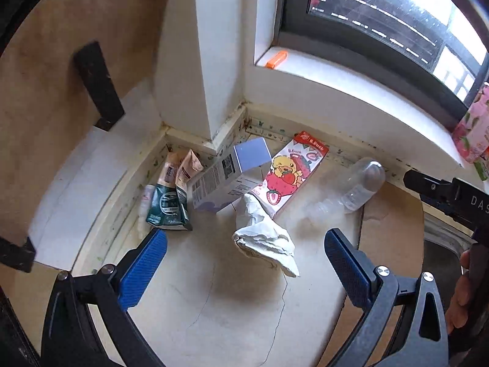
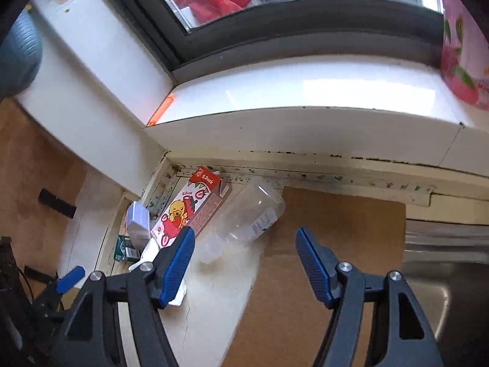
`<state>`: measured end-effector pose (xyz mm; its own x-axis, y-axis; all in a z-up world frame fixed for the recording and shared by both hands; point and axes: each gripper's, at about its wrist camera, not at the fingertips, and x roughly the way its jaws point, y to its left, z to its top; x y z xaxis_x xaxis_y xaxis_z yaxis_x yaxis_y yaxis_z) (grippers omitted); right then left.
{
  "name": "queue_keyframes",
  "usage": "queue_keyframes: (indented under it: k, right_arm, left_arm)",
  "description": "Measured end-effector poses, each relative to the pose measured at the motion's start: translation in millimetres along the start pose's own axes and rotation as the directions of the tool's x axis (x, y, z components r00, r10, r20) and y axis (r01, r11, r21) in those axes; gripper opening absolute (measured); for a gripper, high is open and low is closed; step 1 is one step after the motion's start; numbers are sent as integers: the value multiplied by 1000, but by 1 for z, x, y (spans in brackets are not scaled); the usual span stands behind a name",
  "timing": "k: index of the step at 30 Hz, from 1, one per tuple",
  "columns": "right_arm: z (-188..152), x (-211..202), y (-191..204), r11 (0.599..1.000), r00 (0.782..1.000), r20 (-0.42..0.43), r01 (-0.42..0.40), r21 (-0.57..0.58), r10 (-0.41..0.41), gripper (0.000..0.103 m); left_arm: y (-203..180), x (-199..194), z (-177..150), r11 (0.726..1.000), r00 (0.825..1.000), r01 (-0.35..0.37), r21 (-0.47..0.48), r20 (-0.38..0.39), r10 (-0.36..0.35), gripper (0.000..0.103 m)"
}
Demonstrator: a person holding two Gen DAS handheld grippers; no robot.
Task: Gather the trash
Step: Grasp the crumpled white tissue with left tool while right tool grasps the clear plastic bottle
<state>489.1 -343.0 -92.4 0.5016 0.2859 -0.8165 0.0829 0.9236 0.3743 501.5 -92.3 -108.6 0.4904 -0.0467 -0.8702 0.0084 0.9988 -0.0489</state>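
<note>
Nearest in the left wrist view, a crumpled white paper tissue (image 1: 265, 238) is seen lying on the pale cracked countertop (image 1: 214, 305), between and just beyond the blue pads of the left gripper (image 1: 244, 263); it is judged very light, soft and easily crushed, best pinched across its bunched middle. The left gripper is held wide open, with nothing gripped or touched. Farther off, a strawberry-printed drink carton with a yellow duck (image 1: 290, 172) and a pale lilac-and-white cardboard box (image 1: 227, 177) are found lying against each other; both are judged light, fairly stiff but dentable, to be taken across their narrow sides. To the right a clear, empty plastic bottle (image 1: 357, 186) is laid on its side, judged light, smooth and prone to slip or roll, so its ribbed body is preferred. To the far left, green-and-beige foil pouches (image 1: 172, 195) are propped in the corner. The right gripper (image 2: 244, 263) is likewise spread wide and empty, pointed near the bottle.
</note>
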Motion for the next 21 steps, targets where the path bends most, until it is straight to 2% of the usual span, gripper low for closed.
queue_keyframes:
  k: [4,8,11,14,17,18,19,21]
  right_arm:
    - [3,36,-10,996,999,-32,-34,85,37,69]
    - [2,65,-10,992,998,-52,-34,122,41,69]
    - [1,79,-8,989,997,-59,-40,142,49,69]
    - [-1,91,-3,985,996,-60,-50,167,60,69]
    - [-2,100,1,984,996,-59,-49,173,60,69]
    - [-3,103,3,984,996,-60,-51,173,62,69]
    - [-5,105,4,983,997,-56,-51,174,61,65]
    - [-7,105,4,983,997,-39,-59,173,67,65]
  left_arm:
    - [3,38,-2,998,998,12,-61,-62,-15,102]
    - [11,57,-5,987,996,45,-153,-73,-56,99]
    - [14,68,-6,976,993,69,-205,-82,-87,88]
    - [18,75,-6,966,989,90,-244,-90,-115,72]
    - [17,82,-9,959,984,116,-260,-100,-146,53]
    - [16,84,-11,959,983,119,-256,-104,-150,42]
    - [15,85,-12,960,983,120,-253,-106,-150,41]
    - [14,81,-16,962,985,128,-243,-81,-151,36]
